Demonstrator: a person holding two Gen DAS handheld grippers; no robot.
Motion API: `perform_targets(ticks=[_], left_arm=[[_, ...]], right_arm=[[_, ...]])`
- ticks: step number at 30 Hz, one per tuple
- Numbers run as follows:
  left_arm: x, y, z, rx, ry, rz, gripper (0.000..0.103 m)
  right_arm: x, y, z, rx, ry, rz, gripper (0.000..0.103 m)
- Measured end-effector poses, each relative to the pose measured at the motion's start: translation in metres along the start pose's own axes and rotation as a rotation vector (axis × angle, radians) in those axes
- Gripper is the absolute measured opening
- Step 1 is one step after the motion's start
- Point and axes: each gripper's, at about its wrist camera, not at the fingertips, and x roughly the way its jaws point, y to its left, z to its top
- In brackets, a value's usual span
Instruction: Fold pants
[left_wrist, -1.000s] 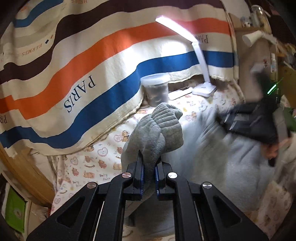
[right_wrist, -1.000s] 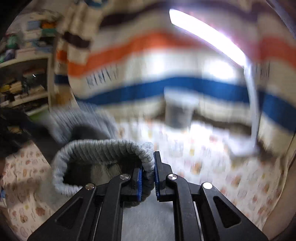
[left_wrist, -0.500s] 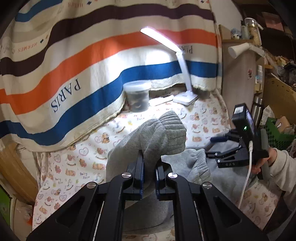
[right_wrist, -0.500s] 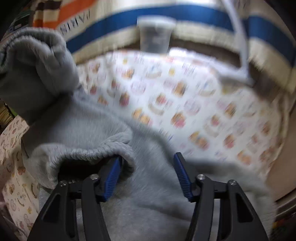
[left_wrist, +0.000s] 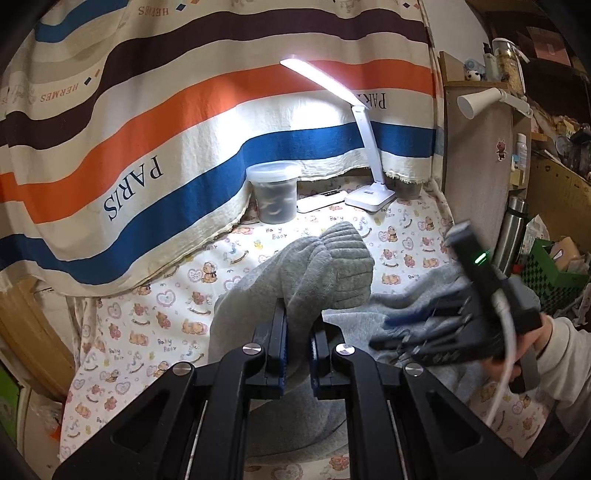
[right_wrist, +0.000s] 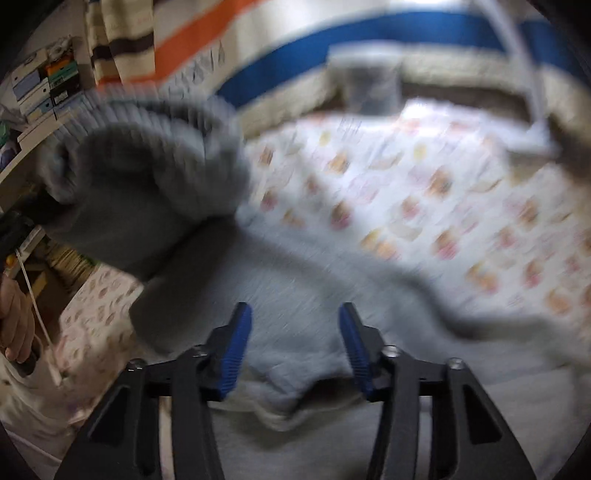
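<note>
surroundings: lit white desk lamp (left_wrist: 371, 194) is the landmark here, standing at the back of the bear-print sheet (left_wrist: 155, 325); a striped "PARIS" blanket (left_wrist: 155, 147) hangs behind it and drapes down to its left. Wooden cabinet (left_wrist: 476, 177) off to the lamp's right, nothing lying between lamp and pants.

container: lidded clear plastic tub (left_wrist: 275, 194) just left of the lamp base, against the blanket's hem. Dark stuff with pale bits inside, can't tell what.

pants: grey sweatpants (left_wrist: 325, 269) on the sheet in front of the lamp, one ribbed cuff lifted and pointing up toward the lamp; the rest trails down and out to the right along the sheet.

left gripper (left_wrist: 297, 343): jaws clamped tight on the fabric just below that cuff.

right gripper (right_wrist: 293, 345): blue pads spread apart, hovering over flat grey cloth with nothing between them. View's pretty blurry. It also shows up at the lamp's lower right in the left view.
</note>
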Motion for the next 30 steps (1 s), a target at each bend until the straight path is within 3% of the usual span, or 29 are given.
perform_targets(ticks=[3,5,9,15,17,20,24,27,30], left_arm=[[-0.004,0.003,-0.007,-0.002,0.003,-0.007,0.009],[-0.006,0.003,-0.012,0.008,0.002,-0.017,0.009],[-0.004,-0.012,-0.022,0.066,0.005,-0.090,0.009],[0.026,-0.035,-0.057,0.052,0.099,-0.201,0.009],[0.033,-0.040,-0.074,0.041,0.124,-0.212,0.009],[0.040,-0.045,-0.096,0.031,0.140,-0.222,0.009],[0.044,-0.053,-0.114,0.052,0.158,-0.208,0.010],[0.044,-0.052,-0.116,0.035,0.153,-0.212,0.011],[0.042,-0.054,-0.116,0.050,0.140,-0.209,0.012]], right_arm=[[0.026,0.001,-0.017,0.014,0.160,0.002,0.037],[0.031,0.005,-0.036,-0.009,0.221,0.009,0.037],[0.017,0.010,-0.058,-0.072,0.150,-0.020,0.036],[-0.018,-0.012,-0.036,0.101,0.030,0.078,0.037],[-0.026,-0.015,-0.030,0.107,-0.005,0.075,0.037],[-0.018,-0.014,-0.027,0.063,0.023,0.003,0.037],[-0.003,-0.031,-0.034,0.163,0.080,0.092,0.037],[-0.002,-0.044,-0.039,0.264,0.055,0.167,0.037],[-0.006,-0.048,-0.040,0.285,0.000,0.177,0.039]])
